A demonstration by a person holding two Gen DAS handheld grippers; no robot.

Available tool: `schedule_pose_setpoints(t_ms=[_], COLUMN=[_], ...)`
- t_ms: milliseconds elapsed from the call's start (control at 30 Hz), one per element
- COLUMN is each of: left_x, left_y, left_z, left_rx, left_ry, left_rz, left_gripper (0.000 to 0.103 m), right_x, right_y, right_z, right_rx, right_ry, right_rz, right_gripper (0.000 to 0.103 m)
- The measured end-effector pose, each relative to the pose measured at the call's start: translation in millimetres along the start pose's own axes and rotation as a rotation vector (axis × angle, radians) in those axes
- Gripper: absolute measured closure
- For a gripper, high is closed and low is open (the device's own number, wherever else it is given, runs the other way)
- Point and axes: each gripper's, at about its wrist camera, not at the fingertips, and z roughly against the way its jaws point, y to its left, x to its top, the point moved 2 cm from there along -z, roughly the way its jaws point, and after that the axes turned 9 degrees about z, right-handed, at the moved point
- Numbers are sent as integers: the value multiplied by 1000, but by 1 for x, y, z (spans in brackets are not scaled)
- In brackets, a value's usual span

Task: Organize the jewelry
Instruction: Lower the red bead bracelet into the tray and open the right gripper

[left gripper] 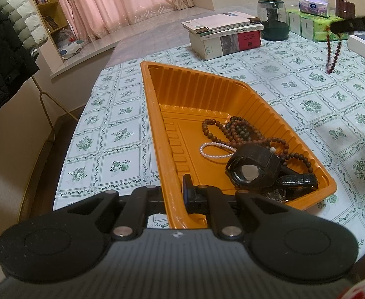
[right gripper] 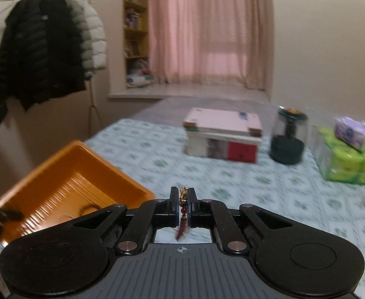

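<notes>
In the left wrist view, the left gripper (left gripper: 180, 194) sits low at the bottom centre of the frame, its jaws closed on the near rim of the ribbed orange plastic tray (left gripper: 194, 99), one finger inside the wall and one outside. The tray lies on a table covered with a white cloth printed with green flowers (left gripper: 307, 99). In the tray's lower right part lie a heap of brown wooden bead strings (left gripper: 234, 130), a small white pearl bracelet (left gripper: 213, 150), and a black strap watch with a round face (left gripper: 254, 168), all touching or overlapping each other.

At the upper right of the same view, the right gripper (left gripper: 336, 26) reaches in from the frame edge, well above the cloth, with a dark red beaded bracelet (left gripper: 333, 53) hanging down from its tip, clear of the table and well apart from the tray.

In the blurred right wrist view, the right gripper (right gripper: 183, 199) is at lower centre, its jaws clamped on the bracelet's gold-coloured charm (right gripper: 183, 195), with red beads and a tassel dangling below. The orange tray (right gripper: 65, 174) lies at lower left. Farther back, at centre right, stand a stack of books (right gripper: 222, 134), a dark green domed jar (right gripper: 288, 137) and green tissue packs (right gripper: 346, 162).
</notes>
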Motion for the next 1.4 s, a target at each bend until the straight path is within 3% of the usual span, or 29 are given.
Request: schedule_pose_setpoints(t_ms=[567, 1200, 1400], left_x=[-1, -4, -4], left_y=[1, 7, 8], left_z=[0, -2, -2], left_rx=[-9, -25, -26], left_ry=[-3, -6, -7], left_rz=[10, 34, 36], left_gripper=[94, 94, 94], right_x=[42, 22, 17], right_y=[72, 110, 107], right_z=[-39, -95, -98], right_rx=[200, 306, 317], right_ry=[1, 177, 171], right_rz=[107, 127, 94], right_gripper=[98, 97, 91])
